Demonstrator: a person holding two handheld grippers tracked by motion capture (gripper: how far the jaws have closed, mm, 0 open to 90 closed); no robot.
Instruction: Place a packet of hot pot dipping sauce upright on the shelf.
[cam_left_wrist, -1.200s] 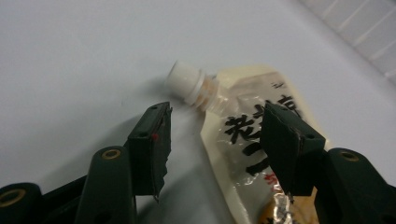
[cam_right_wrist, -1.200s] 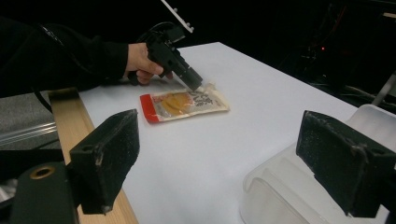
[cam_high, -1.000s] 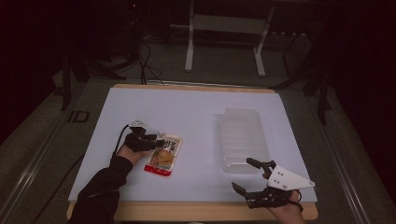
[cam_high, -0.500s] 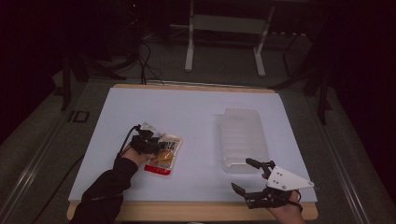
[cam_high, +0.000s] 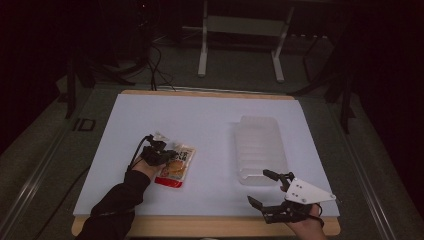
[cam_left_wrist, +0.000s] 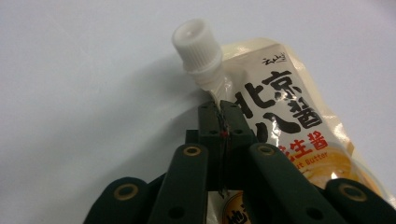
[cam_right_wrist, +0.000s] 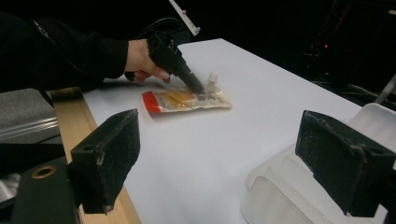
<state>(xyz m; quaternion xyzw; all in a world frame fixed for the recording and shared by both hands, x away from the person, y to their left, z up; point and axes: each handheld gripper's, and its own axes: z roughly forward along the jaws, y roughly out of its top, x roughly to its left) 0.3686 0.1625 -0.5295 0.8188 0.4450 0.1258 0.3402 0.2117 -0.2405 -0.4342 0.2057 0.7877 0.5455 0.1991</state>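
- The pouch (cam_left_wrist: 299, 126) is a flat, glossy film sachet, cream with black characters and an orange picture, red along its bottom seam, topped by a ribbed white screw cap (cam_left_wrist: 197, 43) on a short spout.
- The container (cam_high: 260, 147) is a translucent, rounded-rectangular plastic tub with soft corners and a faintly ridged floor.
- The desk (cam_high: 215, 120) has a smooth matte white top with a bare wooden strip along the near edge.
- Wide bare surface lies between the pouch and the container, and more behind both toward the far edge; the pouch sits left of centre, well in from the left edge.
- The container stands on the right half, its near end close to the front edge.
- The left tongs (cam_left_wrist: 223, 116) are clenched on the pouch's upper edge just below the spout, the film pinched between the closed black jaws; the pouch lies flat on the desk, cap pointing away from the hand.
- The right tongs (cam_high: 262, 189) are released, their jaws spread wide, with rough black pads (cam_right_wrist: 109, 151); they hover at the front right, just beside the container's near end, well apart from the pouch.
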